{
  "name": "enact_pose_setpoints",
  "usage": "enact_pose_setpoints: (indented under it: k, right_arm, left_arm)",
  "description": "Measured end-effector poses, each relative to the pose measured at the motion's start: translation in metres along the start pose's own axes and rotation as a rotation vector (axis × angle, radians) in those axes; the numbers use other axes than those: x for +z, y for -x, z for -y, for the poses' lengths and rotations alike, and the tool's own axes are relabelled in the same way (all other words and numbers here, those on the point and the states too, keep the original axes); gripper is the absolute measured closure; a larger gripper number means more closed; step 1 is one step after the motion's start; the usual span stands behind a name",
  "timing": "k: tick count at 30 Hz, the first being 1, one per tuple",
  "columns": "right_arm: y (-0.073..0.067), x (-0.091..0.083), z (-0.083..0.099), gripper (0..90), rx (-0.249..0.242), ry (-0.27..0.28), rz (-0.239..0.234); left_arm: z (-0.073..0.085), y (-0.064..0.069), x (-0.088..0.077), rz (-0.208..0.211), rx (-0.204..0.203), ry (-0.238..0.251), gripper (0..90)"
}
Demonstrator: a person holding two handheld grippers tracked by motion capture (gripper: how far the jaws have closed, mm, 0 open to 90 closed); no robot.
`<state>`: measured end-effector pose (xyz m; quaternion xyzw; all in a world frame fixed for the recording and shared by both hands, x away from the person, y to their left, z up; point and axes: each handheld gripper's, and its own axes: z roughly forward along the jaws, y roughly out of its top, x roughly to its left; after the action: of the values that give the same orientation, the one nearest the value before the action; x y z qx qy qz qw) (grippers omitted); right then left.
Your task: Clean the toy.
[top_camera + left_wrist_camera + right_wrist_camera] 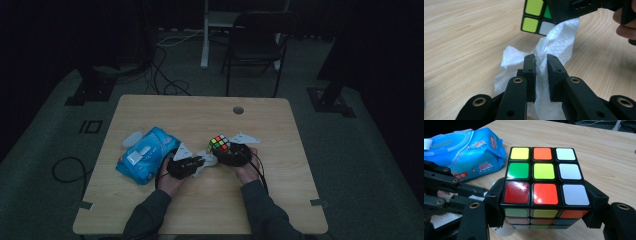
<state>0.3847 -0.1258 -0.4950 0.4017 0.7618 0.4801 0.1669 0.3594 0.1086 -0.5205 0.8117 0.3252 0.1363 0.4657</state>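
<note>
My right gripper squeezes the puzzle cube by its two sides, just right of the blue wipes pack. My left gripper pinches a white wipe right beside the cube. The left gripper view shows the wipe reaching up to the cube's underside; from the high view it is just a pale scrap.

Left gripper low over the table, jaws pinched on a wipe, right gripper beside it, jaws clamped on a cube
</note>
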Motion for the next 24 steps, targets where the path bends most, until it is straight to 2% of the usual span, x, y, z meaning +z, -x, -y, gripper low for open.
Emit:
enact_pose_setpoints:
  k: [19,24]
  right_arm:
    - [0.0025,-0.0057,0.0035,34.2,-0.027,-0.015,0.020]
    - [0.0030,-0.0070,0.0048,34.2,-0.032,-0.021,0.023]
  left_arm:
    - [0.0046,-0.0092,-0.0076,-0.035,-0.031,-0.004,80.2]
    - [0.0067,-0.0111,-0.0083,-0.033,-0.042,-0.004,80.2]
